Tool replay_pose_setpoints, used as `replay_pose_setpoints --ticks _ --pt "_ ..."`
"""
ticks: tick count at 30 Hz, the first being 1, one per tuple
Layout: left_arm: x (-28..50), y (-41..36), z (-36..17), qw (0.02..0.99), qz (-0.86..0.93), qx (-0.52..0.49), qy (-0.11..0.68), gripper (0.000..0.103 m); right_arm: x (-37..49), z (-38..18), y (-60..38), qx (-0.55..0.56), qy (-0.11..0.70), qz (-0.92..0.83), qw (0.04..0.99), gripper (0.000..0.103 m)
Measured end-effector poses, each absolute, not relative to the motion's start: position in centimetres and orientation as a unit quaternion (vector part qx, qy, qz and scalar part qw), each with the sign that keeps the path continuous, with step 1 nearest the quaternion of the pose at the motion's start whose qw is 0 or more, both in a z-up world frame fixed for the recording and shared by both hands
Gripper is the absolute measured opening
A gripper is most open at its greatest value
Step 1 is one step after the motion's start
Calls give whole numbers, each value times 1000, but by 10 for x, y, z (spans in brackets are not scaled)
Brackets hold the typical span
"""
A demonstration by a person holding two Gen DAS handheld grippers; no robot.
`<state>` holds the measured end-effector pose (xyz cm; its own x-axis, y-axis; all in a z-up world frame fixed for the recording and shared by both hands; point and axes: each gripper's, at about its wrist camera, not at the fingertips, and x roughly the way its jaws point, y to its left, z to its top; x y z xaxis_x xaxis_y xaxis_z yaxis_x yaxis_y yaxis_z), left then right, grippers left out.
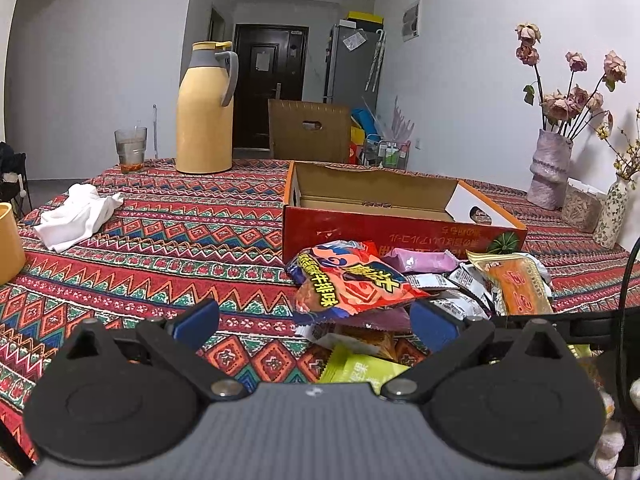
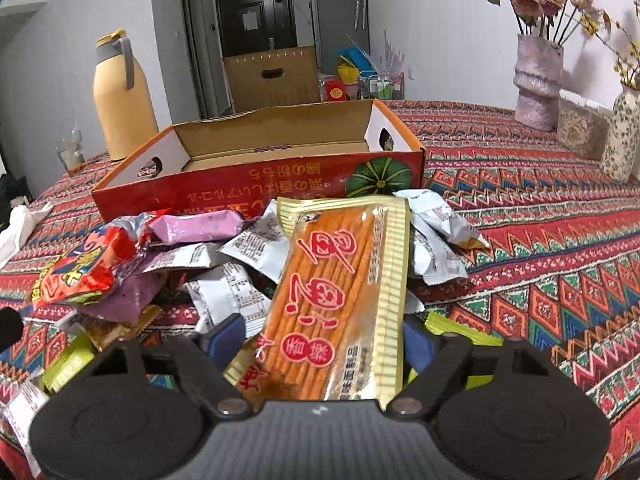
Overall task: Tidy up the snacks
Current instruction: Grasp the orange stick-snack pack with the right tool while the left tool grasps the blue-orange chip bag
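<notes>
Gripping the orange stick-snack packet (image 2: 340, 280) with my right gripper (image 2: 320, 340), I aim for the far empty box (image 2: 256, 184); my left gripper (image 1: 316, 320) hangs released.

One open cardboard box (image 2: 256, 184), one yellow thermos jug (image 1: 204, 120), one drinking glass (image 1: 130, 149), two vases (image 1: 549, 168) of dried flowers, one white cloth (image 1: 78, 216), one orange stick-snack packet (image 2: 340, 292), one pink packet (image 2: 196, 226), several grey-white sachets (image 2: 228, 296)

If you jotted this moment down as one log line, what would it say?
step: pick snack | right claw: around orange stick-snack packet, grip unclear | left claw: open, empty, by snack pile | orange box: looks empty
</notes>
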<state>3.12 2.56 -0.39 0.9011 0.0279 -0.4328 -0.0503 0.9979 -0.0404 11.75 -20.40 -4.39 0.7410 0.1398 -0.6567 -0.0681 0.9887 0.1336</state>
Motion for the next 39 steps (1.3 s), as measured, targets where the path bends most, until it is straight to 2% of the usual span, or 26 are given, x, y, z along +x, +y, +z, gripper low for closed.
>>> replay_pose_setpoints --ticks 2,6,10,21,36,39 --pt "31 26 -3 974 19 -28 223 103 116 -45 -203 49 358 59 931 68" --pt "32 26 0 974 17 -34 223 103 113 -46 -203 47 361 70 929 47" --pt "34 25 5 974 16 -31 225 103 109 -43 -210 63 355 76 930 38" --pt "82 16 26 961 8 -27 275 103 101 -21 -231 90 308 101 942 35" --pt "189 1 5 897 33 12 442 103 140 -16 -262 102 285 93 949 35" --pt "196 6 -5 884 37 0 467 93 145 -17 -265 99 286 94 949 35"
